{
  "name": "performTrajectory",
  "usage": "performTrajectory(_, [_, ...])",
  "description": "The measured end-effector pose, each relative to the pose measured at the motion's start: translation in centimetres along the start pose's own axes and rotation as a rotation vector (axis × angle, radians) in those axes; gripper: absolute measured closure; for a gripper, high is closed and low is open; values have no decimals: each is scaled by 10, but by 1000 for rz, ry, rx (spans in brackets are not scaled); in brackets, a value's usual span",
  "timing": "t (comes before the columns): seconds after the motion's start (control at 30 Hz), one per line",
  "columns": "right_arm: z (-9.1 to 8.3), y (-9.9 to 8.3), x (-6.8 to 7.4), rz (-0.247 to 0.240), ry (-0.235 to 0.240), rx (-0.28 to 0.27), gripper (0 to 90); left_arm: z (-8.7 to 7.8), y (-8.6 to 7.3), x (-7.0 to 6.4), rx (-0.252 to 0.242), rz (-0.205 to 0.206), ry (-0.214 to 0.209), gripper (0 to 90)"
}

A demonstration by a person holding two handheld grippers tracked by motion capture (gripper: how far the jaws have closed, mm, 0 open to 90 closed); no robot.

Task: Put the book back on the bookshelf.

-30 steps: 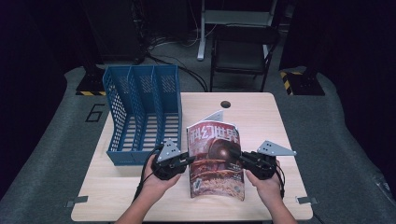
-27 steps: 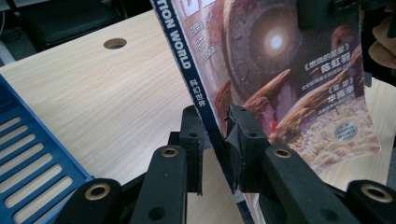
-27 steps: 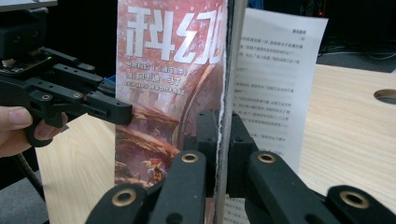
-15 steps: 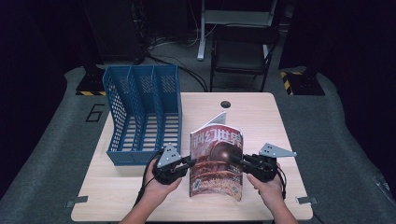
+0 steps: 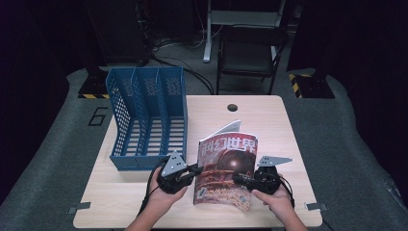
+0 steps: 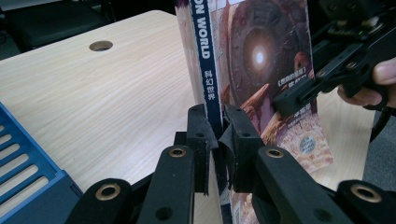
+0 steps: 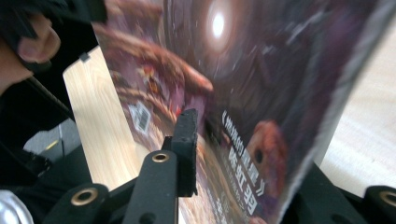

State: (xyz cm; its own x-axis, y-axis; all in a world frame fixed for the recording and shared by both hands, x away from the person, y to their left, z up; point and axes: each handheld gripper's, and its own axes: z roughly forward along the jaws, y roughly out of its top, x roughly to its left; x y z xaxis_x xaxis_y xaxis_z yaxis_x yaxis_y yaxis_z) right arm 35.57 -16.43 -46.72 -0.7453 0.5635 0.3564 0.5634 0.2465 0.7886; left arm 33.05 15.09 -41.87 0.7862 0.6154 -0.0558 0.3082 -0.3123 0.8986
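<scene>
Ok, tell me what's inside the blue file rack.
The blue file rack has three slots, and the slotted floors and mesh dividers that show hold nothing. The low front wall covers the front ends of the slot floors.

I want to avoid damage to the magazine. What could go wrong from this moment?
1. The left gripper pinches only the magazine at its spine, so the thin cover might crease or tear.
2. The right gripper clamps the opposite edge; if the hands pull apart or twist, pages could bend.
3. The file rack stands close on the left; a tilted magazine may catch its wall.
</scene>
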Motion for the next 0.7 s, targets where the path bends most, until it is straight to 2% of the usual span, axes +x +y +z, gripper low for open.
performTrajectory(0.1, [4,-2,-1,-2,4,32,775,0,0,0,0,-7,-12,819])
performTrajectory(0.2, [6,-1,-1,12,19,38,825,0,1,-1,-5,-14,-16,820])
performTrajectory(0.3, [6,-1,0,21,16,34,850,-2,2,-1,0,-2,-30,820])
performTrajectory(0.33, [6,-1,0,18,11,32,856,-2,3,-2,-13,-7,-26,820])
performTrajectory(0.6, [6,5,12,-18,-101,-46,879,-9,10,-6,-35,18,-48,839])
performTrajectory(0.67, [5,7,15,-32,-133,-64,879,-9,11,-7,-33,11,-56,840])
performTrajectory(0.7, [5,8,15,-43,-150,-71,879,-9,11,-6,-35,28,-50,840])
